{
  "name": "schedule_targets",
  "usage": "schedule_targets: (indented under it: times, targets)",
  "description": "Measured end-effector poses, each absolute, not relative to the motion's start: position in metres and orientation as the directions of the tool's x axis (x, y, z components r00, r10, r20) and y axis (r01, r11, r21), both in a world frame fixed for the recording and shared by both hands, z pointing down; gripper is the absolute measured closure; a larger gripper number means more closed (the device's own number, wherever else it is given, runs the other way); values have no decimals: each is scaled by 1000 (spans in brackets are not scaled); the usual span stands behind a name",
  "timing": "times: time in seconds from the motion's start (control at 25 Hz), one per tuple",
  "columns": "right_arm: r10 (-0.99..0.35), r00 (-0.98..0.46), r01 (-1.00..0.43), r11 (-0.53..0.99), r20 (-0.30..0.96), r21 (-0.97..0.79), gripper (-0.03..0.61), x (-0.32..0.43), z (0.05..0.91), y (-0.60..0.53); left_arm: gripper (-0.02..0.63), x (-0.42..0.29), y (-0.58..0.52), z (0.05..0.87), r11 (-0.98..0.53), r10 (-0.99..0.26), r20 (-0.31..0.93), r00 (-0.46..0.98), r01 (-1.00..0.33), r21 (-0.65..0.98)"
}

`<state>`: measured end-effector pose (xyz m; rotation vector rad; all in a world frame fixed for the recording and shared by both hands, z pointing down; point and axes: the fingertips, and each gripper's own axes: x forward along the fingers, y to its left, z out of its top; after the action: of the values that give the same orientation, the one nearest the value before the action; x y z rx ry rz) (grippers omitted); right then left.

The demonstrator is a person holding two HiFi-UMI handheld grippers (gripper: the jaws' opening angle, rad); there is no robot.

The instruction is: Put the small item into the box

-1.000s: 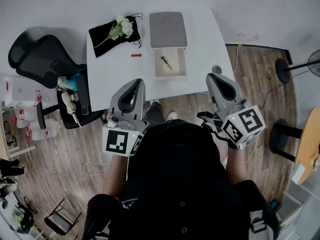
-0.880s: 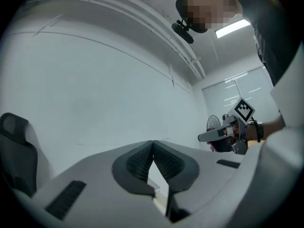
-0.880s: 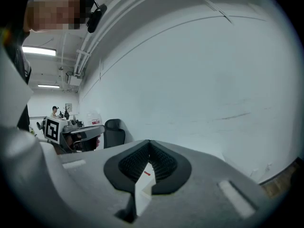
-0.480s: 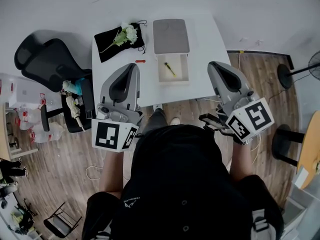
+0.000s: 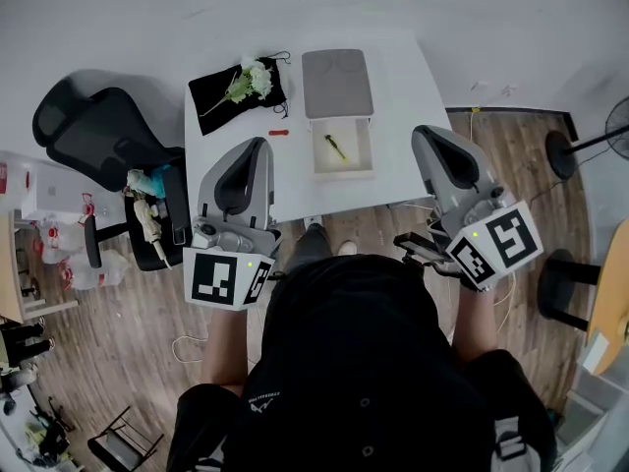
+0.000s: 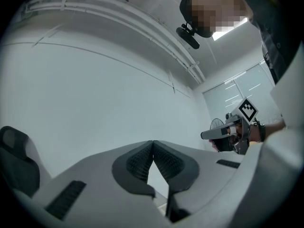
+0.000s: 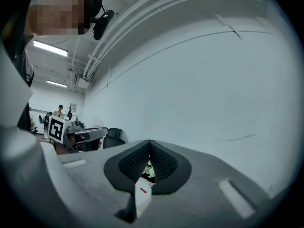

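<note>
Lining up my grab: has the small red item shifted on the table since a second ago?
No. The small red item still lies by the near corner of the black cloth, left of the open box.

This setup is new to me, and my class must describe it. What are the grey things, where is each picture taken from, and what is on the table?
A person holds a two-jaw gripper in each hand: left gripper, right gripper. One camera sits on the head, looking down; one rides on each gripper. Both pairs of jaws are together, holding nothing. On the white table lie an open white box with a small yellowish item inside, a grey slab behind it, a small red item, and a black cloth with white flowers.
</note>
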<state>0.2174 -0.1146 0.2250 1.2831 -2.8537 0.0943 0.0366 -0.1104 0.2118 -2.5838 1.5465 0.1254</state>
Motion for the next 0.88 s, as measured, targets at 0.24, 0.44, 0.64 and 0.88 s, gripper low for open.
schedule_targets:
  times: [0.24, 0.44, 0.64, 0.88]
  targets:
    - [-745, -666, -744, 663, 22, -82, 574, 215, 228, -114, 609, 35, -111, 214, -465, -872, -138, 469, -883, -63]
    - [-748, -663, -748, 659, 25, -79, 574, 218, 229, -115, 609, 34, -110, 218, -459, -877, -133, 461, -887, -50]
    - [-750, -661, -749, 657, 26, -87, 574, 218, 230, -117, 609, 32, -110, 222, -452, -882, -126, 453, -891, -40]
    - [-745, -666, -745, 662, 29, -87, 574, 216, 233, -114, 609, 32, -107, 225, -451, -883, -125, 452, -892, -40]
